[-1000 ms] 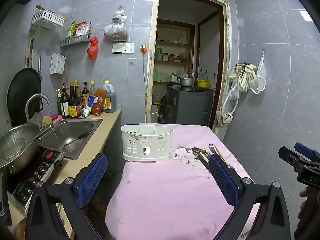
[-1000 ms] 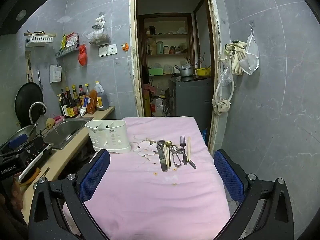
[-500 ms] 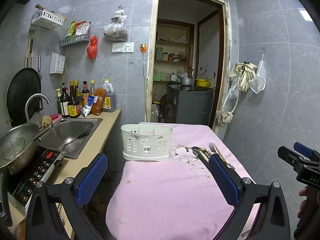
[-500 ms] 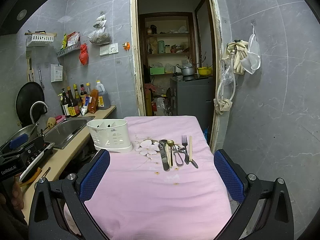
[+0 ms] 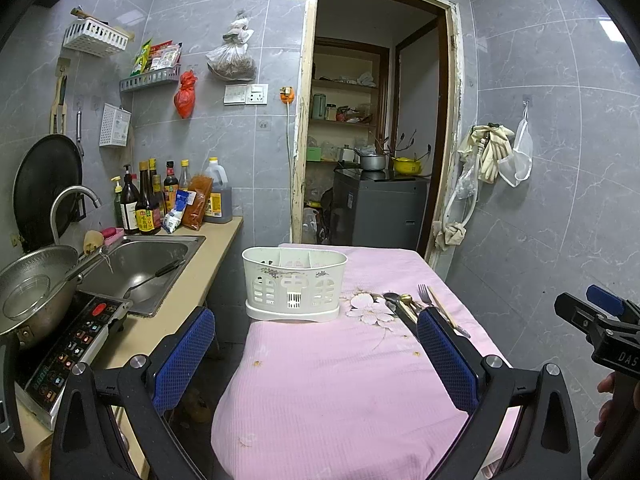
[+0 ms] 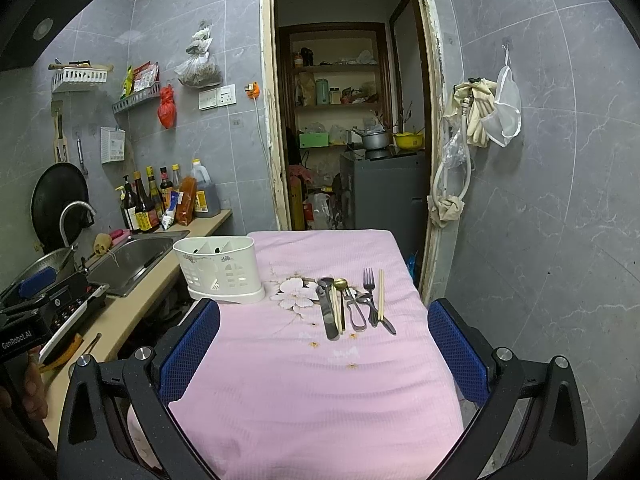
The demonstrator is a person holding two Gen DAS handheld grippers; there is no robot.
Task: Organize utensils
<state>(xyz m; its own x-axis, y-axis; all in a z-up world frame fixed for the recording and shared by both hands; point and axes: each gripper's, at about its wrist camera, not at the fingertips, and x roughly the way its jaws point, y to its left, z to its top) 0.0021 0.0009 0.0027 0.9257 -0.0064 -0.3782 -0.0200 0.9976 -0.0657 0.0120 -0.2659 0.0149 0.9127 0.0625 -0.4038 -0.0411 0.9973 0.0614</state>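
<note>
On the pink counter (image 6: 304, 392) the utensils (image 6: 352, 304) lie in a tight row, right of the white caddy (image 6: 220, 272), which sits at the far left. Both tongs, left (image 5: 316, 356) and right (image 6: 324, 356), are spread wide and holding nothing, well short of everything. My worry: the pieces touch and overlap, so a pinch could drag a neighbour along or snag the cloth. Right view shows the whole row; in the left view a finger (image 5: 444, 356) hides most of it.
</note>
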